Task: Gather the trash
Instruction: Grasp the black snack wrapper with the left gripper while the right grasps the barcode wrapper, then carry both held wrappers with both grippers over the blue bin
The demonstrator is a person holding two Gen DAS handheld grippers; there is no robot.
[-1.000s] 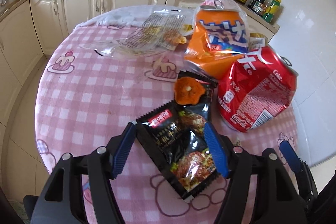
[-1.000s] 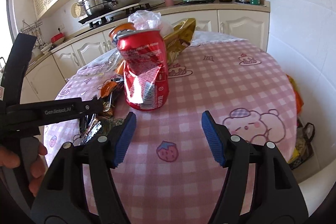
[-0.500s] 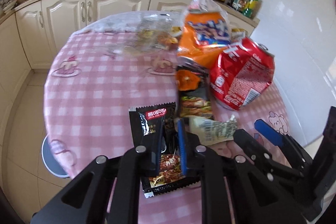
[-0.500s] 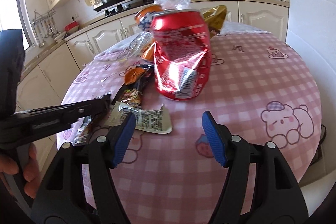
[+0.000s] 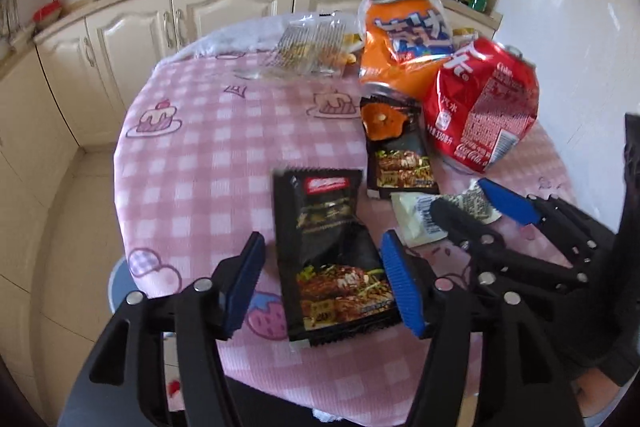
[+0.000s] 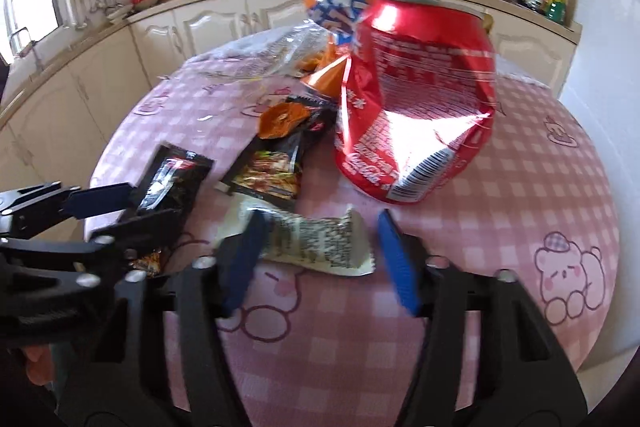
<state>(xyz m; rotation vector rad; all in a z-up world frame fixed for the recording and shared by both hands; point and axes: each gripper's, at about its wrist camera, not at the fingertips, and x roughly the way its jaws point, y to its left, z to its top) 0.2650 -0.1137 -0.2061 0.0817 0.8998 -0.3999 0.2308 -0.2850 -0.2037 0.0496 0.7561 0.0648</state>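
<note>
Since a second ago the right gripper [image 6: 318, 259] has slid from the dented red cola can [image 6: 416, 99] to a crumpled white wrapper [image 6: 320, 241]; its jaws are closing, not yet pressing. The left gripper [image 5: 322, 281] is opening astride a black snack packet [image 5: 332, 259] near the can, beside the table edge [image 5: 120, 187].

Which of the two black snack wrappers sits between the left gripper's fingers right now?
The larger black wrapper nearer the table edge, lying between the opening left gripper. The smaller black wrapper, topped by an orange scrap, lies farther off beside the red can.
</note>
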